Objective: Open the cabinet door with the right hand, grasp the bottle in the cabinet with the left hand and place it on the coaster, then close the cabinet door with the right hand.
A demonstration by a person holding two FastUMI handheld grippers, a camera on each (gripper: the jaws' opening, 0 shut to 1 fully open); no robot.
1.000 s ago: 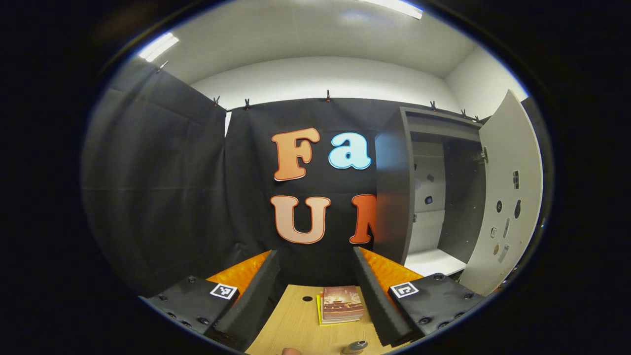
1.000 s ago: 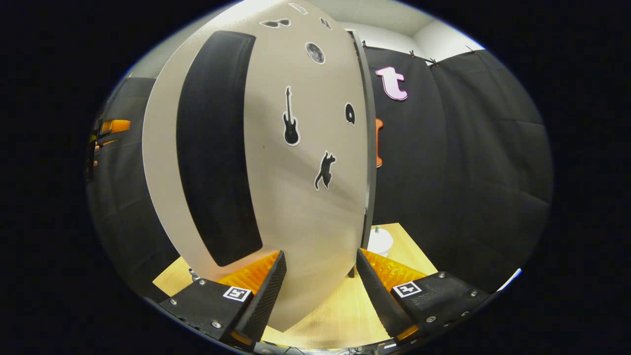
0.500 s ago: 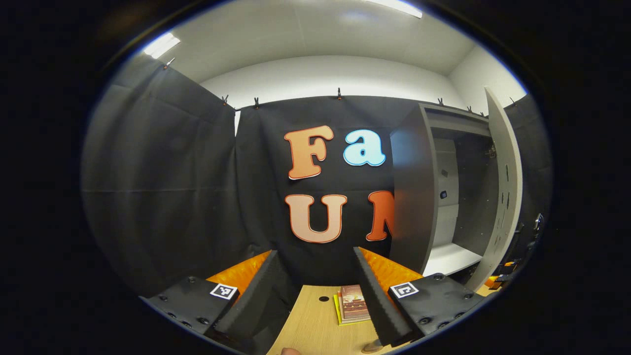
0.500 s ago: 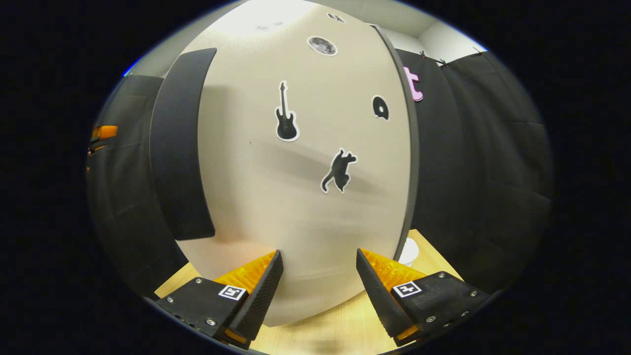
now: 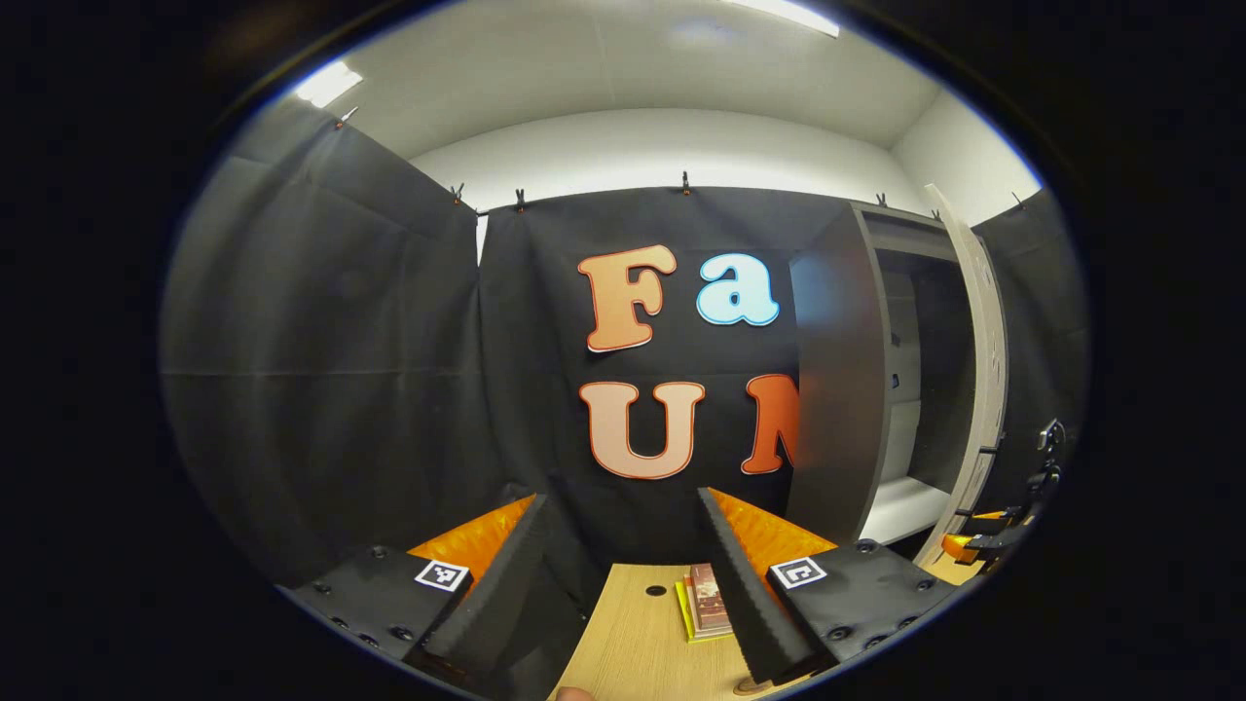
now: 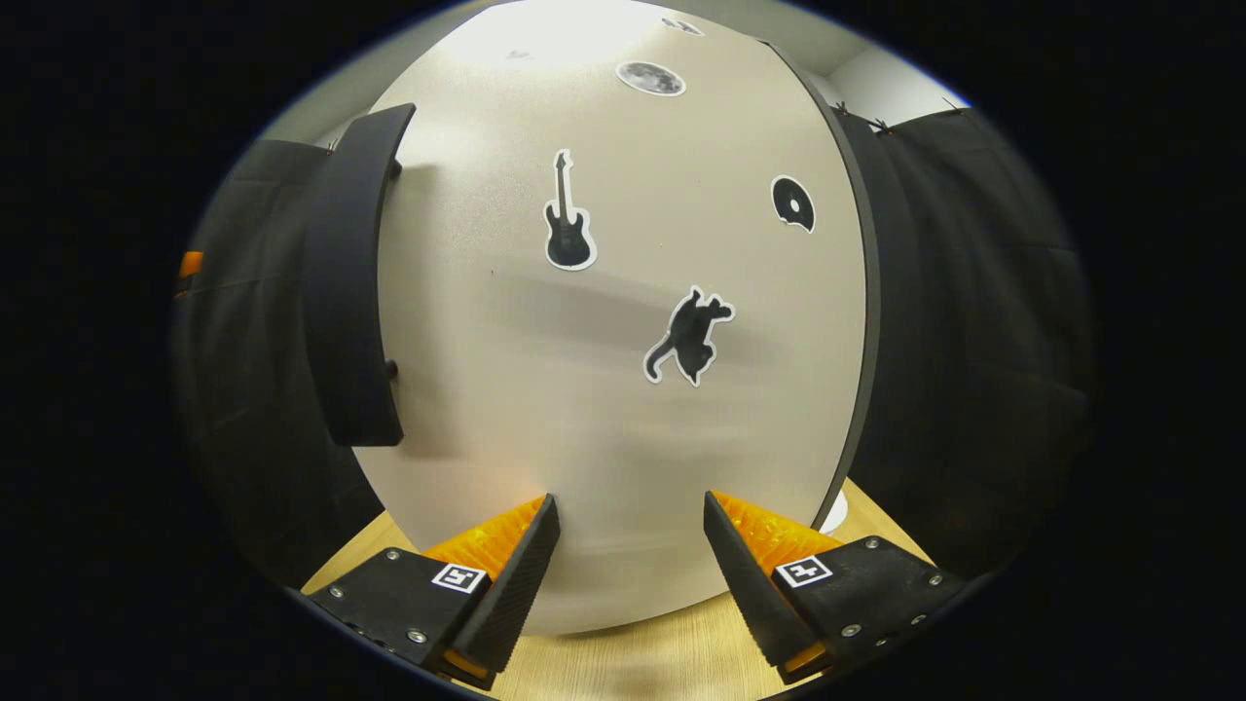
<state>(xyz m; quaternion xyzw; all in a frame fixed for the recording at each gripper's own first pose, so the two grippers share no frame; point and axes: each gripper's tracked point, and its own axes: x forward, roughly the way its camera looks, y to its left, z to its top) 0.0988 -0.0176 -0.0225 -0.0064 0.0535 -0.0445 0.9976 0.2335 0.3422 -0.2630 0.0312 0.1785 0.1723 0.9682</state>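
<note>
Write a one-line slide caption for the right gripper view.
Open right gripper faces the cabinet door with its guitar sticker.

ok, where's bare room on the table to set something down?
Bare wood left of the books, around the small hole, between the left hand-held gripper fingers. Also a strip between the cabinet door and the right hand-held gripper. The door's right corner is tight: a white object sits there.
</note>
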